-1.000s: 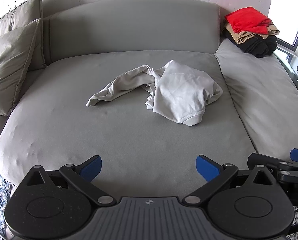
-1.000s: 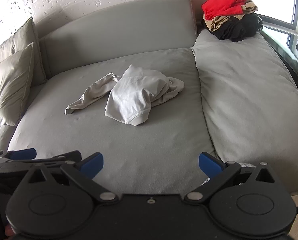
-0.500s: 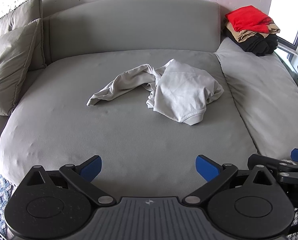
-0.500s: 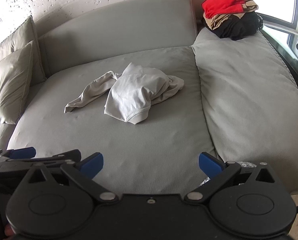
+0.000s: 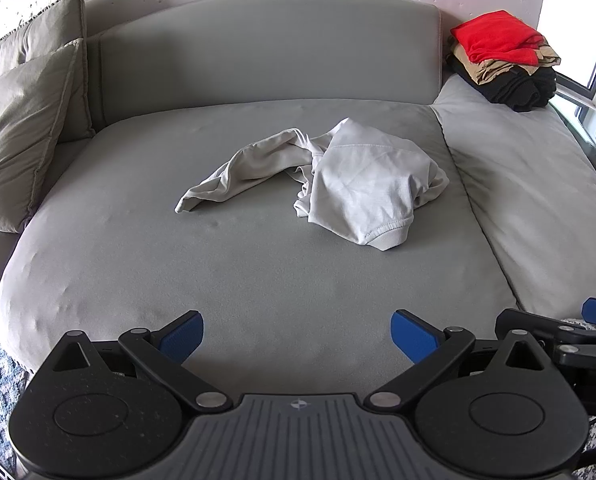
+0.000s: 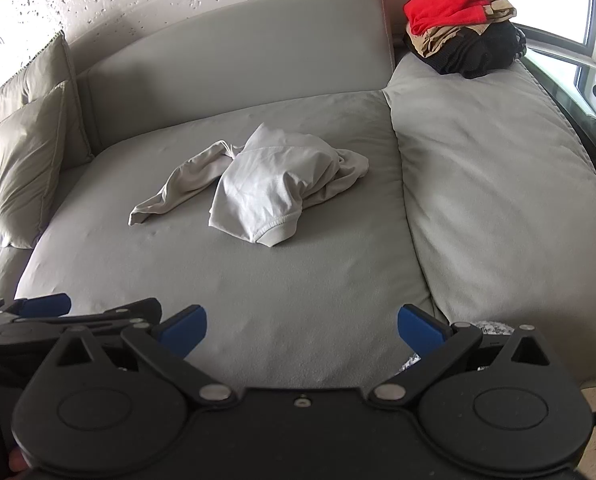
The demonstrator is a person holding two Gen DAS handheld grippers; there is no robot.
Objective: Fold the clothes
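Getting ready to reach for the crumpled top.

Lying in a heap in the middle of the grey sofa (image 5: 258, 280): one pale grey top (image 5: 362, 184), with a long sleeve (image 5: 234, 176) trailing off to the left and a ribbed cuff (image 5: 386, 236) poking out at the near side. Not flat yet, so no fold begun. Held low at the near edge of the sofa, well apart from the top: left gripper (image 5: 297, 334) with blue fingers (image 5: 180, 336) spread wide and holding nothing, right gripper (image 6: 302, 330) the same, fingers (image 6: 420, 328) spread and bare. Stacked at the far right corner: a pile of folded clothes (image 6: 458, 24), red on top. Next, most likely: go forward to the heap, pinch the sleeve end and the cuff side, pull apart and lay flat. Soft and floppy, so likely to bunch up if pinched in only one spot.
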